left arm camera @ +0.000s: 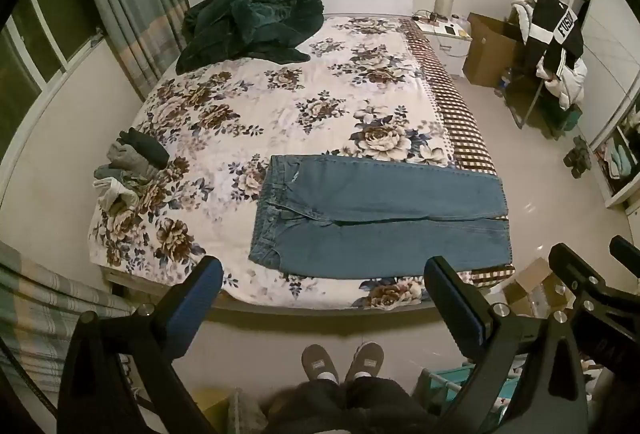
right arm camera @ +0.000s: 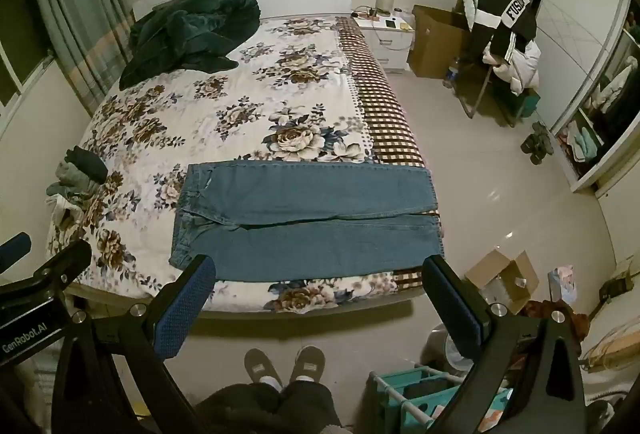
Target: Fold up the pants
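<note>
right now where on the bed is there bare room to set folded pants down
Free: the bedspread between the jeans and the green blanket. Crowded: the left edge with the clothes pile, and the near edge under the jeans.

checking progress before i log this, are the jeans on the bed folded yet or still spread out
Spread out, not folded: the jeans lie flat across the bed, both legs side by side at full length, waistband at the left. Neither gripper touches them.

The pants (left arm camera: 380, 218) are blue denim. The bedsheet (left arm camera: 256, 122) is white with brown and blue flowers, edged by a brown-and-white check border (left arm camera: 460, 114). The blanket (left arm camera: 248, 26) is dark green. Each claw's pads (right arm camera: 184, 310) are blue on black arms. The slippers (right arm camera: 284, 362) are grey-brown, the curtains (left arm camera: 132, 6) pale green.
</note>
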Tool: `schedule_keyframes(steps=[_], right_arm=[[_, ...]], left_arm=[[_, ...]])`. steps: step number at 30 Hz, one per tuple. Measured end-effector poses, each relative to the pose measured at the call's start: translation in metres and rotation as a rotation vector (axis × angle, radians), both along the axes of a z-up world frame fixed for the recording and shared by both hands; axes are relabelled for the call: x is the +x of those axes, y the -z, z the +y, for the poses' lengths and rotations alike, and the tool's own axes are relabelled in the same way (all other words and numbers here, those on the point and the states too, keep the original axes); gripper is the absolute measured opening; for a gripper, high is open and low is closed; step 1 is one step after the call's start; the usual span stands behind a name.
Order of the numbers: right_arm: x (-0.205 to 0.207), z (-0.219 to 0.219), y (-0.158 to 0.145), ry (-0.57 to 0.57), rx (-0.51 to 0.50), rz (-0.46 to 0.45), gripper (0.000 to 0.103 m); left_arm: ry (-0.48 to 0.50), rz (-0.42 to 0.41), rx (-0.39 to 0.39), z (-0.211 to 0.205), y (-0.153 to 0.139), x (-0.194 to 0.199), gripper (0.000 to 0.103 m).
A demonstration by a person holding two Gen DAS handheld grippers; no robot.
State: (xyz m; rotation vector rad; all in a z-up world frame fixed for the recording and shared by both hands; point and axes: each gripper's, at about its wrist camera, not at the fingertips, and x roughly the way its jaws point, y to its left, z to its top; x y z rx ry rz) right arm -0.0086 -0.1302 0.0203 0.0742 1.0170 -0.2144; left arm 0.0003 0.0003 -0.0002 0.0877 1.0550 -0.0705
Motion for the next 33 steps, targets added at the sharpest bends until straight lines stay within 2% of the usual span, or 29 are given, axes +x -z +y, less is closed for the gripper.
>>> schedule_keyframes(steps=[33], right_arm=[[-0.005, 0.006, 0.001, -0.005, 0.005, 0.009, 0.103]], left_arm=[[-0.002, -0.003, -0.002, 0.001, 0.0, 0.0, 0.103]])
